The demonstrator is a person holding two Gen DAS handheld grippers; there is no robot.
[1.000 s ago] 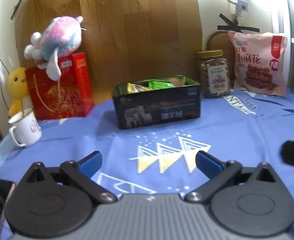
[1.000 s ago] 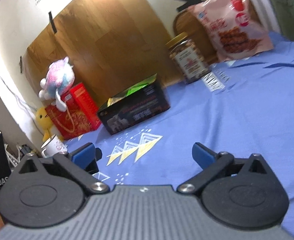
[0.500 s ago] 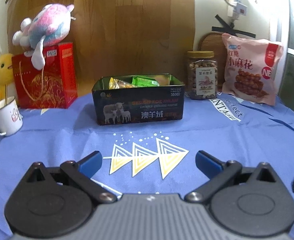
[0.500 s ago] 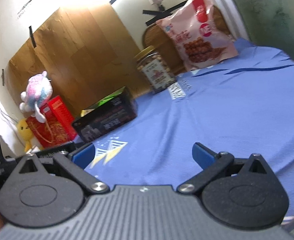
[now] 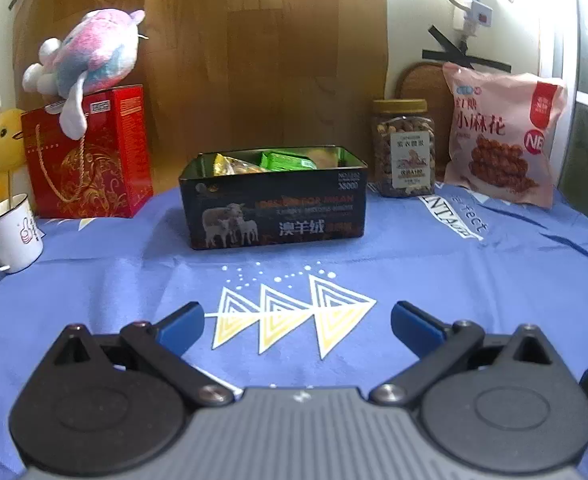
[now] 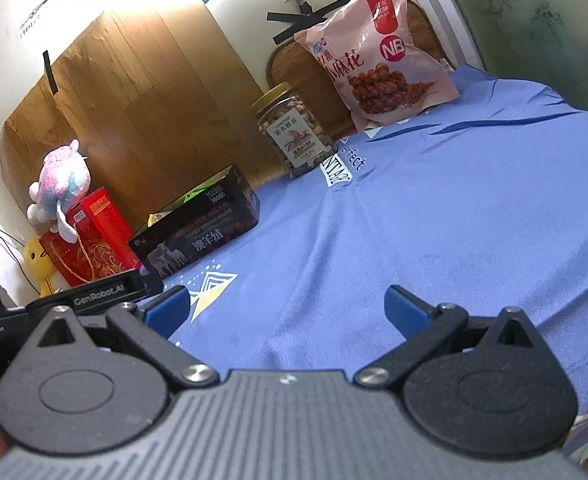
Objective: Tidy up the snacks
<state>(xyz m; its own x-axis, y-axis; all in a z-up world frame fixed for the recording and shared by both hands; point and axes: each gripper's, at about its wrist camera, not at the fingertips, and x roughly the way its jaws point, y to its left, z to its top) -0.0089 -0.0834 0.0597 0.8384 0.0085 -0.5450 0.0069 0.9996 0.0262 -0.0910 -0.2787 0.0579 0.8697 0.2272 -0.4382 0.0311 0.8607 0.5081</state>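
Note:
A black tin box [image 5: 273,208] holding green and yellow snack packets [image 5: 285,160] stands mid-table on the blue cloth [image 5: 434,272]; it also shows in the right wrist view [image 6: 197,232]. A nut jar [image 5: 404,148] and a pink snack bag [image 5: 502,132] stand behind it on the right, also seen as jar [image 6: 294,132] and bag [image 6: 374,52]. My left gripper [image 5: 298,322] is open and empty, well short of the box. My right gripper [image 6: 287,308] is open and empty over bare cloth.
A red gift bag [image 5: 89,156] with a plush toy [image 5: 89,56] on top stands at the back left, beside a yellow duck [image 5: 3,148] and a white mug [image 5: 11,232]. A wooden board [image 5: 253,48] leans on the wall.
The left view has levelled and pulled slightly closer to the box. The right gripper has swung right, so the jar and pink bag sit more central.

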